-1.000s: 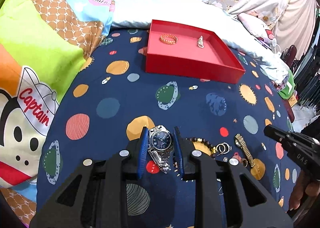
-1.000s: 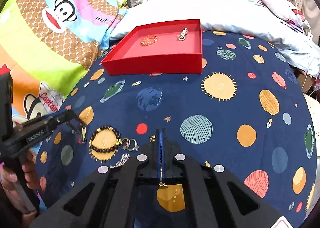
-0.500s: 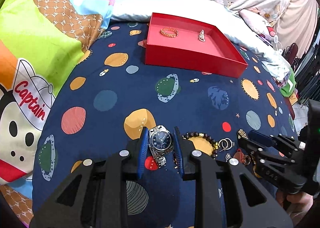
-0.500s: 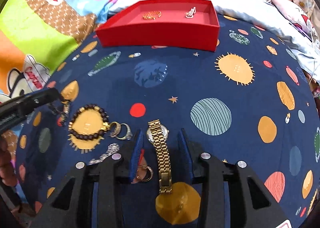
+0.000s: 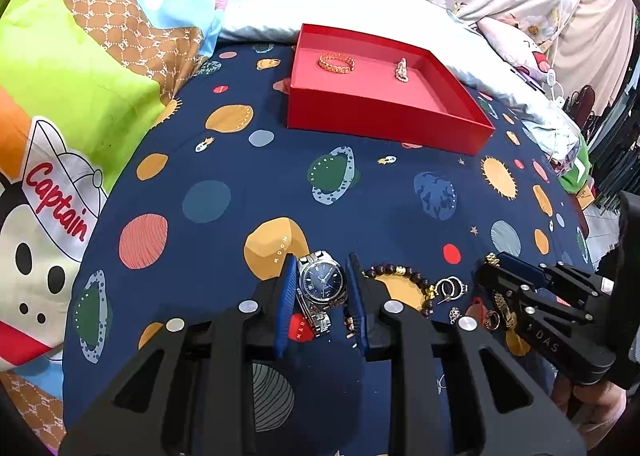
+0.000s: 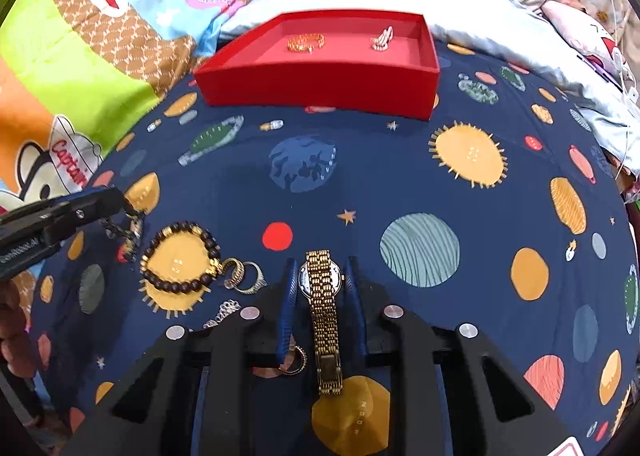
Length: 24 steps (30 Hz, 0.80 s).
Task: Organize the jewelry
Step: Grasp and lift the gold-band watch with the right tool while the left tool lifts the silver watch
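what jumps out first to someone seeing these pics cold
The bright red tray at the far side of the planet-print bedspread catches the eye first, with a gold bracelet and a small sparkly piece inside. Nearer, the left hand-held gripper clamps a silver watch with a blue dial, while the right hand-held gripper closes around a gold watch.

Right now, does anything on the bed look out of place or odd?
Mostly unsorted: only a gold bracelet and a small silvery piece lie in the red tray. The gold watch lies face down on the blanket, strap over its case. Nothing looks damaged.
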Each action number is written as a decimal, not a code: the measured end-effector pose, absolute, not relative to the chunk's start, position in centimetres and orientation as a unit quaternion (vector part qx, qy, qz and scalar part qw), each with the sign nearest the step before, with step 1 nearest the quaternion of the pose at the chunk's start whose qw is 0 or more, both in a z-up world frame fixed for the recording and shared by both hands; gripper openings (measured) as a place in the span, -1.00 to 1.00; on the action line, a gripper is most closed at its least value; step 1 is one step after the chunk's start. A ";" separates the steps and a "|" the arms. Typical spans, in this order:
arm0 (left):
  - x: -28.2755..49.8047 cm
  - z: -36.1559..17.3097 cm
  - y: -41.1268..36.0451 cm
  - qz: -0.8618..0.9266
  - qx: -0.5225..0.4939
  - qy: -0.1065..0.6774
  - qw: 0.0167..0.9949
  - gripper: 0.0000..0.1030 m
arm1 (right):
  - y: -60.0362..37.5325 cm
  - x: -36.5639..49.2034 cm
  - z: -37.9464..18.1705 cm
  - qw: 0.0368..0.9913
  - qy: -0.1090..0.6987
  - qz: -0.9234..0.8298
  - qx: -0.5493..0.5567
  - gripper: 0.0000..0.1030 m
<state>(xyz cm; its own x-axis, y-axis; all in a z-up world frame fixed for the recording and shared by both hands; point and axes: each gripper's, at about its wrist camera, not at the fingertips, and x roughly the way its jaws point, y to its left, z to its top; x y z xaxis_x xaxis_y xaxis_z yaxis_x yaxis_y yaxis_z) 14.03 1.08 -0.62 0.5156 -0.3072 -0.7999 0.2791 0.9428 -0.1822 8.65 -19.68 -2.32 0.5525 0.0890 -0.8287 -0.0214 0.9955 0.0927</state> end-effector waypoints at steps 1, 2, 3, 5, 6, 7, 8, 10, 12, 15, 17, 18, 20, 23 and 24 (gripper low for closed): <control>14.0 -0.4 1.1 -0.170 -0.015 0.459 0.872 -0.61 | -19.8 8.5 -1.9 0.883 0.467 0.032 0.039 -0.56; 14.0 -0.1 1.1 -0.172 -0.016 0.457 0.873 -0.61 | -19.9 8.5 -1.5 0.885 0.463 0.033 0.042 -0.56; 14.1 0.2 1.1 -0.172 -0.017 0.454 0.874 -0.61 | -20.0 8.4 -0.9 0.888 0.456 0.034 0.047 -0.56; 14.2 0.8 0.9 -0.174 -0.016 0.447 0.877 -0.62 | -20.1 8.4 -0.3 0.891 0.451 0.033 0.047 -0.56; 14.3 0.9 0.9 -0.175 -0.016 0.445 0.878 -0.62 | -20.2 8.4 0.0 0.892 0.448 0.032 0.047 -0.56; 14.4 1.0 0.8 -0.176 -0.017 0.443 0.879 -0.62 | -20.3 8.3 0.1 0.893 0.447 0.032 0.047 -0.56; 14.4 1.1 0.8 -0.175 -0.017 0.443 0.879 -0.62 | -20.3 8.3 0.2 0.894 0.445 0.031 0.047 -0.56; 14.5 0.9 0.9 -0.175 -0.018 0.447 0.877 -0.62 | -20.4 8.1 0.3 0.894 0.444 0.030 0.048 -0.56; 14.4 0.4 1.1 -0.170 -0.018 0.454 0.874 -0.60 | -20.5 7.9 0.3 0.894 0.444 0.029 0.052 -0.56; 14.3 -0.9 1.3 -0.158 -0.010 0.466 0.871 -0.21 | -20.7 7.8 -0.1 0.892 0.447 0.029 0.057 -0.56; 14.1 -1.7 1.5 -0.154 -0.004 0.473 0.867 -0.18 | -20.6 7.7 -0.4 0.890 0.450 0.029 0.059 -0.56; 14.1 -2.1 1.6 -0.153 -0.004 0.477 0.866 -0.18 | -20.6 7.6 -0.5 0.890 0.452 0.029 0.060 -0.56; 14.1 -2.8 1.7 -0.152 -0.005 0.482 0.863 -0.15 | -20.6 7.5 -0.8 0.888 0.454 0.031 0.061 -0.56; 14.0 -2.8 1.8 -0.153 -0.003 0.476 0.866 -0.10 | -20.7 7.4 -1.0 0.886 0.457 0.031 0.066 -0.56; 14.0 -2.8 1.6 -0.157 -0.001 0.476 0.865 -0.10 | -20.7 7.3 -1.1 0.886 0.457 0.031 0.067 -0.56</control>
